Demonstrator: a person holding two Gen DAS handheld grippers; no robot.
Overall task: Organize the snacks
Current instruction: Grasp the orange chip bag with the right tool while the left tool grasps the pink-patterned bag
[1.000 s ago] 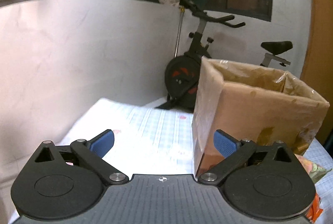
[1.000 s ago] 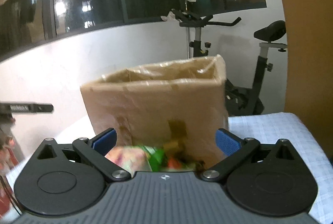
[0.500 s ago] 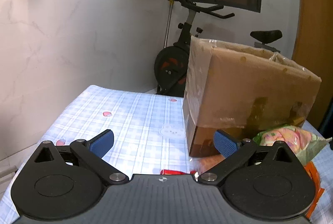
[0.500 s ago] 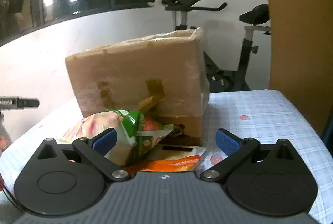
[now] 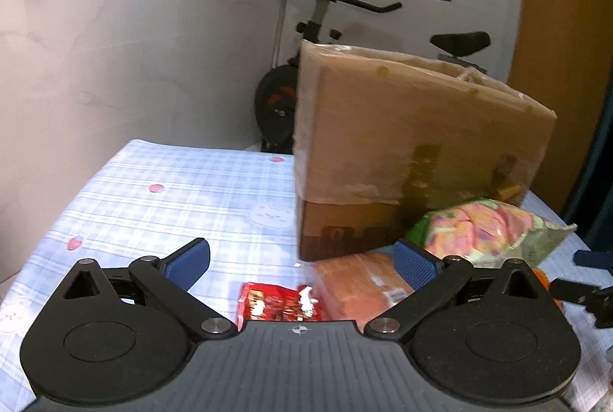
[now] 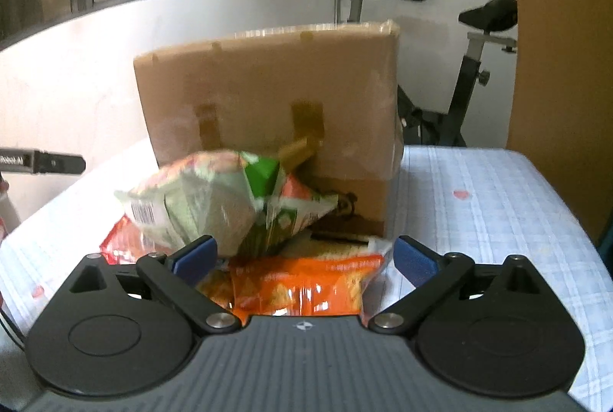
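The box shows only its outer walls in both views; its inside is hidden. In the left view the red packet at 6 o'clock is cut off by the gripper body, and its print is too blurred to read. The green bag covers the box's lower front and part of the orange pack, whose near end is hidden. The bike is partly behind the box. A dark bar at 9 o'clock runs off the edge.

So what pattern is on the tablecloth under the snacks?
Pale blue and white checks with small red strawberries on the tablecloth, clearest in the left wrist view.
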